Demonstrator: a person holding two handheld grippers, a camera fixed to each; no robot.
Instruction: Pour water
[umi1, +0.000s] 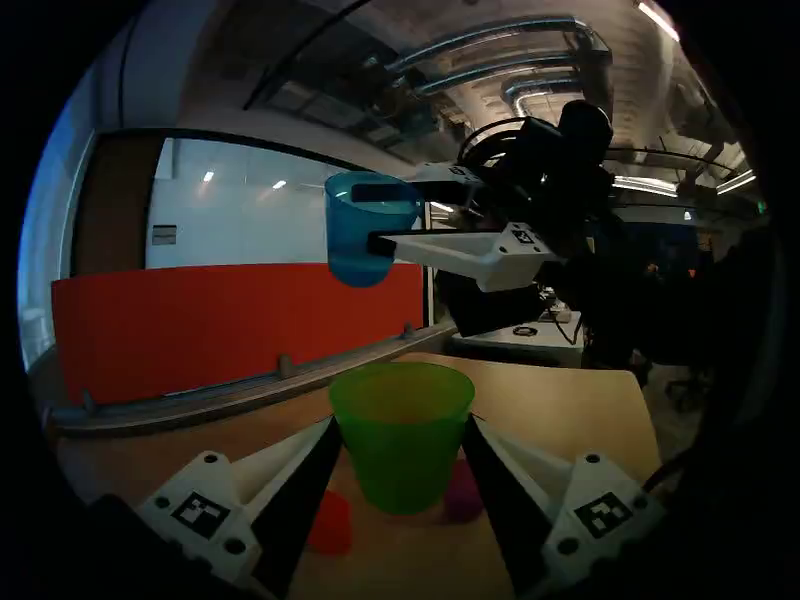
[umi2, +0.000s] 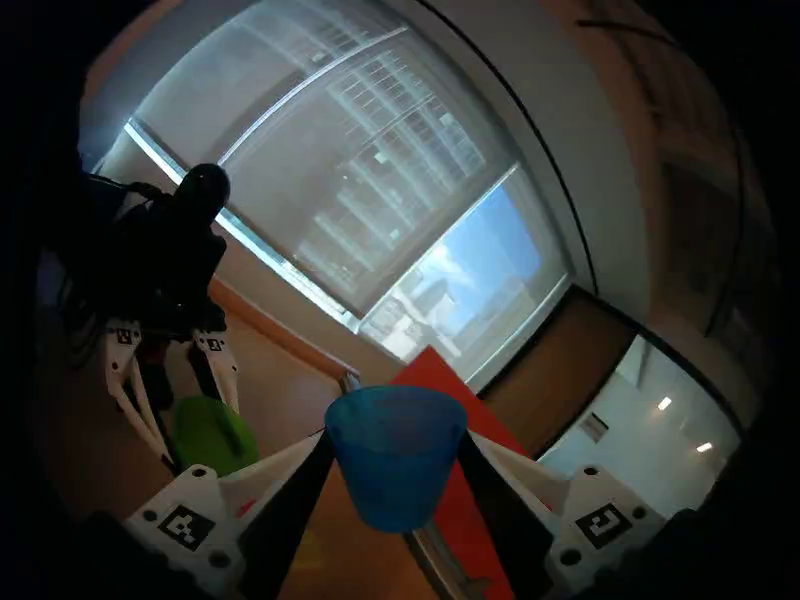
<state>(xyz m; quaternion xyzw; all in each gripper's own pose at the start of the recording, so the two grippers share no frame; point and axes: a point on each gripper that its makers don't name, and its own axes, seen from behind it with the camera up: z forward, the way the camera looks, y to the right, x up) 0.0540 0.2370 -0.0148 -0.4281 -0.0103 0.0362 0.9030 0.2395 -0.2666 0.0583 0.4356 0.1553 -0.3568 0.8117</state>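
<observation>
My left gripper is shut on a green cup, held upright just above the wooden table. Above and behind it the right gripper is shut on a blue cup, raised and roughly level. In the right gripper view the blue cup sits between my right gripper's two fingers, and the whole view is tilted. The green cup shows lower left there, clamped in the left gripper. I cannot make out water in either cup.
A red cup and a purple cup stand on the table just behind the green one. A red partition with a metal rail runs along the table's far edge. A large window lies beyond.
</observation>
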